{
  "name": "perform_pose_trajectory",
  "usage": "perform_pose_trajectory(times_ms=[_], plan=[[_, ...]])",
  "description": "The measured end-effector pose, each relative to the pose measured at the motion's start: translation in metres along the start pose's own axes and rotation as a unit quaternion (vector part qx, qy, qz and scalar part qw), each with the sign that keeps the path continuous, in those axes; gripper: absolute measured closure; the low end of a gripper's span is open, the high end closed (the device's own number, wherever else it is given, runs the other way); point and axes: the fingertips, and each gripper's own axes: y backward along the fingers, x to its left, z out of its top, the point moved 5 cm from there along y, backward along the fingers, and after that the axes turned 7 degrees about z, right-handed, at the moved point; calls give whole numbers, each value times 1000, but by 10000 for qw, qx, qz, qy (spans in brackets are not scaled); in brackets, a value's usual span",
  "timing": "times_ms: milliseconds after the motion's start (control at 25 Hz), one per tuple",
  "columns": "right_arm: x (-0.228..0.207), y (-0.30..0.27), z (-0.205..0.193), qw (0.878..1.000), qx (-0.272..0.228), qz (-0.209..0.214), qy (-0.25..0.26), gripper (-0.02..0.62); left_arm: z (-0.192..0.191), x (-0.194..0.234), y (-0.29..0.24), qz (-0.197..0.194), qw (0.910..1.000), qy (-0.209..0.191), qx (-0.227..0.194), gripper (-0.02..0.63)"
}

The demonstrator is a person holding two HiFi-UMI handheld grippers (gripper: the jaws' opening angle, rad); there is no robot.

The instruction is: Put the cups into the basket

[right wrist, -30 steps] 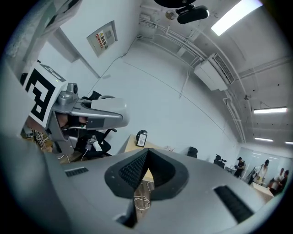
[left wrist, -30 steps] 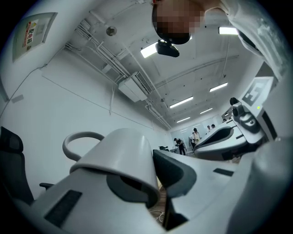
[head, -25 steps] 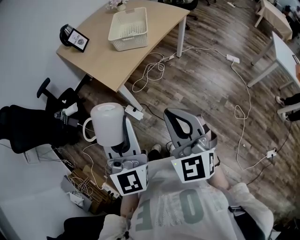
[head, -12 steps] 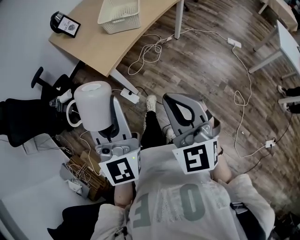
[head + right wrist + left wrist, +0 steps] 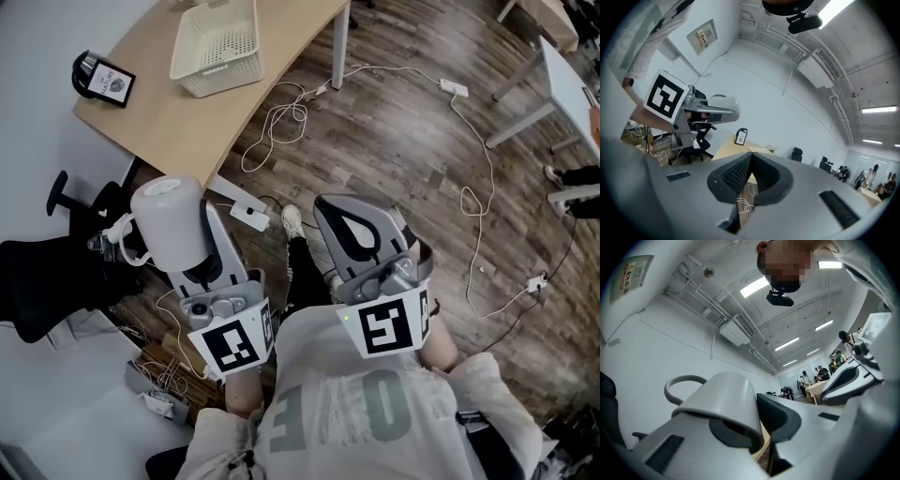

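Note:
My left gripper (image 5: pixel 190 255) is shut on a white mug (image 5: pixel 169 223), held bottom up above the wooden floor, handle to the left. In the left gripper view the mug (image 5: pixel 723 401) fills the space between the jaws, its handle (image 5: pixel 683 380) sticking out left. My right gripper (image 5: pixel 362 232) is beside it, shut with nothing in it; its pads meet in the right gripper view (image 5: pixel 749 163). The cream basket (image 5: pixel 217 47) stands on the wooden table (image 5: pixel 164 122), far ahead of both grippers. The right gripper view also catches the mug (image 5: pixel 724 105) in the left gripper.
A framed card (image 5: pixel 111 84) stands on the table's left corner. A black office chair (image 5: pixel 47 272) is at the left. Cables (image 5: pixel 281 122) and a power strip (image 5: pixel 246 215) lie on the floor by the table leg. A white table (image 5: pixel 562 84) stands at the right.
In the head view the left gripper with the mug has shifted left and a little up. The table and basket have slid toward the top left. The right gripper stays shut.

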Motion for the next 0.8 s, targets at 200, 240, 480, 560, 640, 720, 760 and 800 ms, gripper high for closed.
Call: perform_pose_trajectory(times_ms=[200, 240, 480, 560, 640, 720, 760, 800], plan=[[-26, -50, -10, 9998, 199, 0, 56, 597, -24, 10, -49, -117, 9999, 32, 67, 554], [-31, -60, -9, 9995, 279, -12, 130, 597, -27, 15, -59, -121, 9999, 45, 109, 554], [-67, -119, 11, 9995, 269, -14, 157, 597, -34, 57, -122, 12, 10000, 45, 64, 554], [-79, -142, 16, 9994, 279, -12, 211, 597, -39, 69, -142, 58, 9999, 68, 49, 554], [-88, -165, 21, 9990, 296, 52, 344, 597, -45, 80, -161, 109, 9999, 3, 66, 554], [-96, -190, 27, 9985, 285, 139, 455, 597, -53, 92, -178, 160, 9996, -230, 96, 554], [-100, -203, 29, 9983, 269, 166, 487, 597, -57, 99, -187, 174, 9992, -345, 99, 554], [-104, -218, 31, 9982, 258, 184, 511, 597, -62, 106, -197, 184, 9990, -401, 98, 554]])
